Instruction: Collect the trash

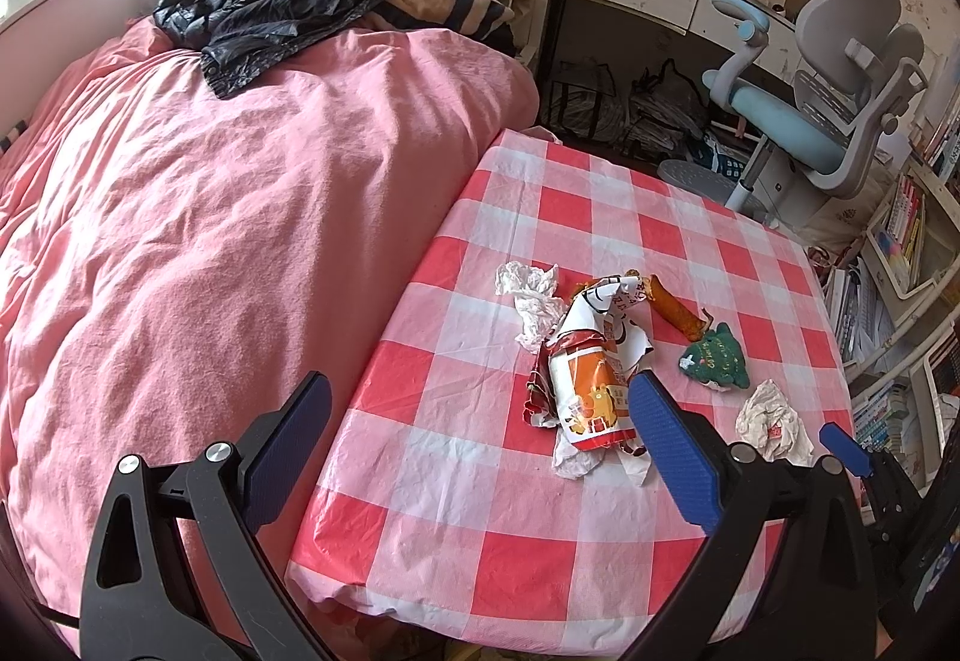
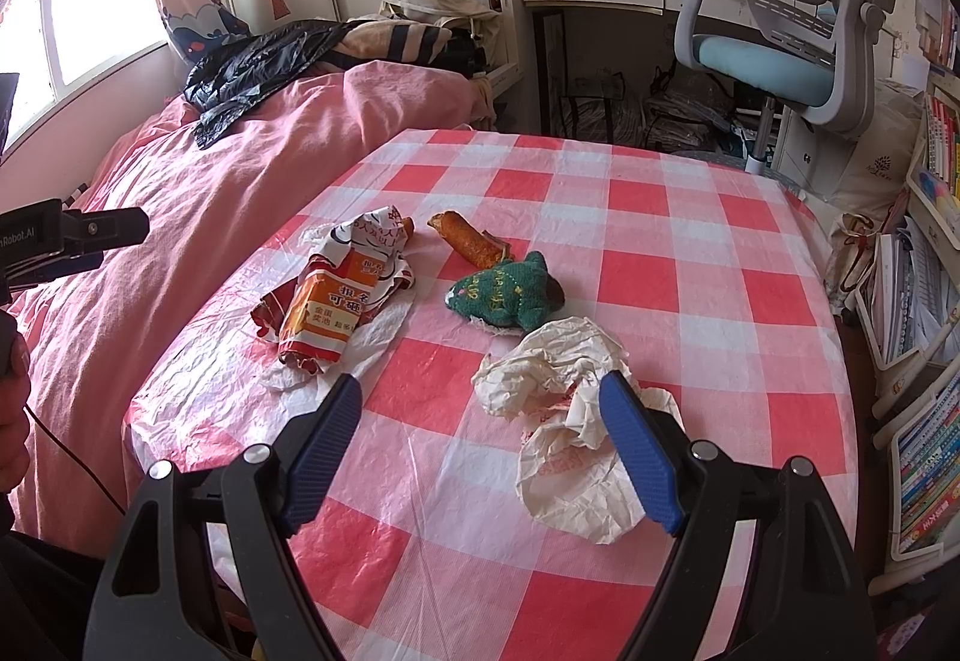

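Trash lies on the red-and-white checked table [image 1: 600, 553] [image 2: 690, 253]. An orange and white snack wrapper [image 1: 591, 391] [image 2: 336, 301] lies mid-table. A crumpled white tissue [image 1: 531, 301] lies behind it. A white crumpled paper wrapper [image 1: 774, 424] [image 2: 570, 421] lies at the right. An orange tube-shaped wrapper [image 1: 675, 310] [image 2: 471, 241] and a green knitted toy [image 1: 717, 358] [image 2: 510, 292] lie between them. My left gripper [image 1: 480, 421] is open, above the table's left edge, its right finger over the snack wrapper. My right gripper [image 2: 480, 415] is open, its right finger over the white paper wrapper.
A bed with a pink cover [image 1: 210, 217] [image 2: 180, 217] adjoins the table's left side, with a black jacket [image 1: 270, 13] on it. A grey and blue desk chair [image 1: 840, 109] [image 2: 792, 19] and a desk stand behind. Bookshelves [image 2: 924, 361] line the right.
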Tool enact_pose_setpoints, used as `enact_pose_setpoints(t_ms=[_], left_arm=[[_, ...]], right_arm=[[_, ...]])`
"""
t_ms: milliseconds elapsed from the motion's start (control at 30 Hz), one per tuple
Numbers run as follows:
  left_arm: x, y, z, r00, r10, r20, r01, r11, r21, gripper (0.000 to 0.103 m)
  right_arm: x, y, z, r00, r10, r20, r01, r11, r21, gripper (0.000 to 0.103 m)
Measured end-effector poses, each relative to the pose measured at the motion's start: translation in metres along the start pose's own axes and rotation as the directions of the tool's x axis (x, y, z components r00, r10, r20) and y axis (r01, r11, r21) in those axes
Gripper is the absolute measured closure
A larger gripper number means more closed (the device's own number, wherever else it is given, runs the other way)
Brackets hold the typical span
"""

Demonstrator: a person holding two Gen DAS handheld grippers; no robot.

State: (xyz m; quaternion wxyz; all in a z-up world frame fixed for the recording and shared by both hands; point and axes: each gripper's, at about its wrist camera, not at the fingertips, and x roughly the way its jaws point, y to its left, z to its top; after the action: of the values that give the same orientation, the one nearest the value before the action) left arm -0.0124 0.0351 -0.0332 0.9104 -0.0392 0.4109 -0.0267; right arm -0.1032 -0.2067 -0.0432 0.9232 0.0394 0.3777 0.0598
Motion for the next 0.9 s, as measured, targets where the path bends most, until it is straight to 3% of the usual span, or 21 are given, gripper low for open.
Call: enact_pose_setpoints(t_ms=[900], left_arm=[[-0.0003,0.0009,0.0014,1.0,-0.001,-0.002,0.001,1.0,-0.002,0.007]], right_arm=[[0.0016,0.0024,-0.0003,1.0,0.001,-0.002,-0.001,1.0,-0.003,0.025]])
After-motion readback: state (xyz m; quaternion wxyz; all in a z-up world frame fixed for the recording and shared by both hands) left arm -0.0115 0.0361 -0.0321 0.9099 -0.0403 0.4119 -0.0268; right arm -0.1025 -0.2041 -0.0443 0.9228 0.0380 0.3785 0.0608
